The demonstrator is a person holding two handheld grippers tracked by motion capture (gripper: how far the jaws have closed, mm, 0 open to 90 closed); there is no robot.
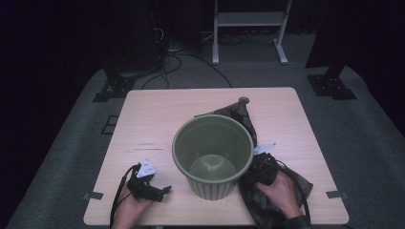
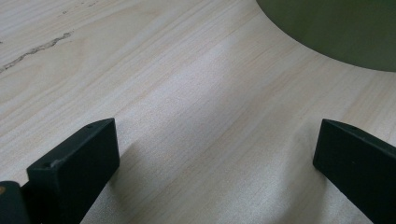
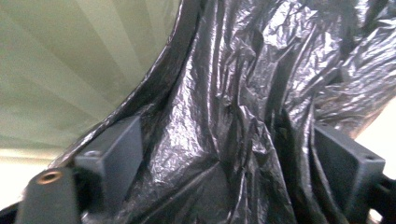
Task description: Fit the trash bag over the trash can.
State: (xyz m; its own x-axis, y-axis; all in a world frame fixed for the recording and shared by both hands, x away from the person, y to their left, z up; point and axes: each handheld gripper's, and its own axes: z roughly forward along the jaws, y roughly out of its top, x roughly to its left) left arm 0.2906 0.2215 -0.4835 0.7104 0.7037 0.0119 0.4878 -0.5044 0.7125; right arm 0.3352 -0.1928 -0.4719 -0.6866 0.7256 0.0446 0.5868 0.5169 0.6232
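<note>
The right gripper [image 1: 258,168] lies low at the right side of the green bin [image 1: 213,157], held in the person's right hand [image 1: 279,193], and its jaws stand wide apart. In the right gripper view, crumpled black bag plastic [image 3: 233,116] bulges up between the two black jaws, but the pads do not press on it; nothing is pinched. The ribbed green wall of the bin [image 3: 79,65] rises just beside that gripper's one jaw, with the plastic lying against it. In the high view the black bag [image 1: 267,200] spreads over the table right of the bin, under the right hand, and runs on behind the bin toward the far edge, where a corner of it pokes out. The left gripper [image 1: 165,190] rests on the table [image 1: 153,119] left of the bin, held in the left hand [image 1: 131,207]. Its jaws are also spread wide, and only bare pale wood [image 2: 205,121] lies between them, with the bin's curved base [image 2: 336,32] a little way ahead. The bin stands upright near the table's middle, open at the top.
</note>
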